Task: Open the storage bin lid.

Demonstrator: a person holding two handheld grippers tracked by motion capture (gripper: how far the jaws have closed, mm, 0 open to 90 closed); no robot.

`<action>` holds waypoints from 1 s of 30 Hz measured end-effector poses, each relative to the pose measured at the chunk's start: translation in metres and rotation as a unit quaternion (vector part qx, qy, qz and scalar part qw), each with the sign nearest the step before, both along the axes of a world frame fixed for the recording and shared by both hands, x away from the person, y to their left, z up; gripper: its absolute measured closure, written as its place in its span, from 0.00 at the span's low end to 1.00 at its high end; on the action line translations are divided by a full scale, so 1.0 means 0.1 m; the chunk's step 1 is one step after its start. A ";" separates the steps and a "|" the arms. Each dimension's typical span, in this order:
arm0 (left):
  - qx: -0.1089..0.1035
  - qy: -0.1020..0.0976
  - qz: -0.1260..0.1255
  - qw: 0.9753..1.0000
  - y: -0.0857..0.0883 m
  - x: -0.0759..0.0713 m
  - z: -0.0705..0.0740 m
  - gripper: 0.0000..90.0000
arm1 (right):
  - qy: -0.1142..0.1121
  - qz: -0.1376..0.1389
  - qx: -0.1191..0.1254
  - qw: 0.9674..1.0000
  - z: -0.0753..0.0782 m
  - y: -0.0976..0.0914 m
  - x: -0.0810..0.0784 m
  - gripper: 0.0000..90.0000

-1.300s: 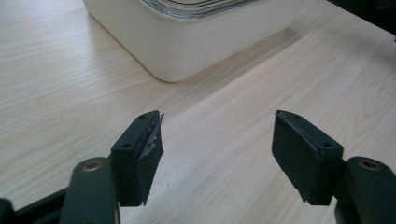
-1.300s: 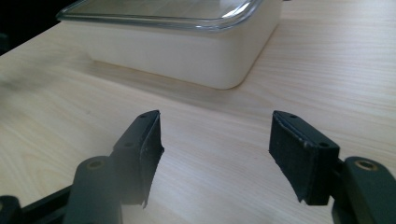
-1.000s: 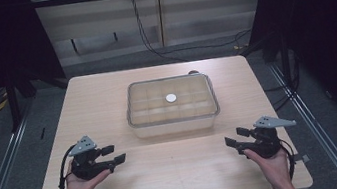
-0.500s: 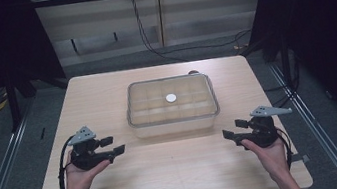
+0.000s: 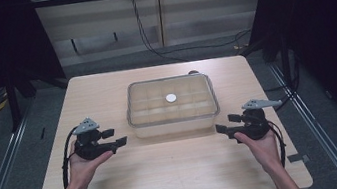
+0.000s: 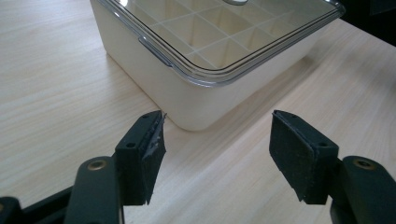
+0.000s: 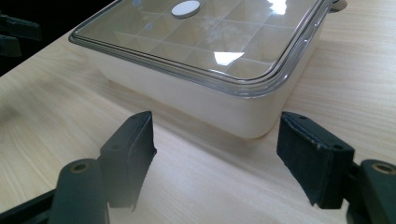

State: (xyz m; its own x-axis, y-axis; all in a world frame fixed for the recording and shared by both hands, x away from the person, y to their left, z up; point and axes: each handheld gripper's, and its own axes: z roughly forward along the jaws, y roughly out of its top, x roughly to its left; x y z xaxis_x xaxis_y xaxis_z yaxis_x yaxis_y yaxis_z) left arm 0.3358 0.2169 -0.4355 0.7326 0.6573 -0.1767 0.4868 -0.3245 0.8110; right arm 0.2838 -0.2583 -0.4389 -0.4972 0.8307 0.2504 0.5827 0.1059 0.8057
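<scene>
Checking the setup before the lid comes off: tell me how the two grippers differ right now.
The left gripper sits at the box's near left corner, aiming right; the right gripper sits at the near right corner, aiming left. The left one lies slightly nearer the box. Both are open, empty, clear of the box.

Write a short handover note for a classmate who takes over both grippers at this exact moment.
Left gripper: open, holds nothing, off the near left corner of the box.
Right gripper: open, holds nothing, off the near right corner.
The box sits mid-table, clear lid on, a white disc at its middle, compartments visible beneath.
Done: both grippers face the box, untouched.
Left: probably close in on the box and handle it or its lid.
</scene>
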 end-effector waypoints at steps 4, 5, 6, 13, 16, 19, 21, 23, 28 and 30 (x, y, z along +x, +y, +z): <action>-0.018 -0.003 0.008 1.000 0.02 0.06 0.08 0.40 | 0.010 0.021 0.007 1.000 0.04 0.02 0.09 0.40; -0.021 -0.004 0.008 1.000 0.02 0.06 0.09 0.40 | 0.011 0.021 0.003 1.000 0.05 0.03 0.10 0.38; -0.020 -0.007 0.008 1.000 0.02 0.06 0.10 0.39 | 0.013 0.018 0.001 1.000 0.06 0.04 0.12 0.37; -0.022 -0.005 0.020 1.000 0.07 0.11 0.16 0.39 | 0.012 0.021 0.001 1.000 0.09 0.02 0.23 0.41; -0.010 -0.004 0.016 1.000 0.02 0.17 0.15 0.38 | 0.017 0.023 0.005 1.000 0.05 0.02 0.29 0.42; -0.006 -0.001 0.015 1.000 -0.03 0.23 0.14 0.38 | 0.022 0.020 0.012 0.999 0.05 0.01 0.37 0.40; 0.000 -0.001 0.013 1.000 -0.06 0.27 0.15 0.37 | 0.020 0.018 0.015 1.000 0.06 0.00 0.39 0.40; 0.005 -0.001 0.012 1.000 -0.09 0.31 0.16 0.37 | 0.025 0.014 0.009 1.000 0.08 0.00 0.44 0.36; 0.002 0.009 0.018 1.000 -0.10 0.42 0.17 0.33 | 0.016 0.003 0.005 1.000 0.15 -0.03 0.54 0.34; -0.001 0.015 0.021 1.000 -0.10 0.46 0.18 0.33 | 0.018 0.006 0.007 1.000 0.16 -0.04 0.60 0.33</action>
State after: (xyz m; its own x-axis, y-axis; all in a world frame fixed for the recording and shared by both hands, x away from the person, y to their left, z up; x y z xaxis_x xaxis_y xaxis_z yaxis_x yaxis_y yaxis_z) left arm 0.3820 0.2072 -0.4174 0.6984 0.6873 -0.1997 0.5247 -0.3019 0.7960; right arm 0.3442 -0.2624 -0.4232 -0.4972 0.8213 0.2797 0.6109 0.1025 0.7850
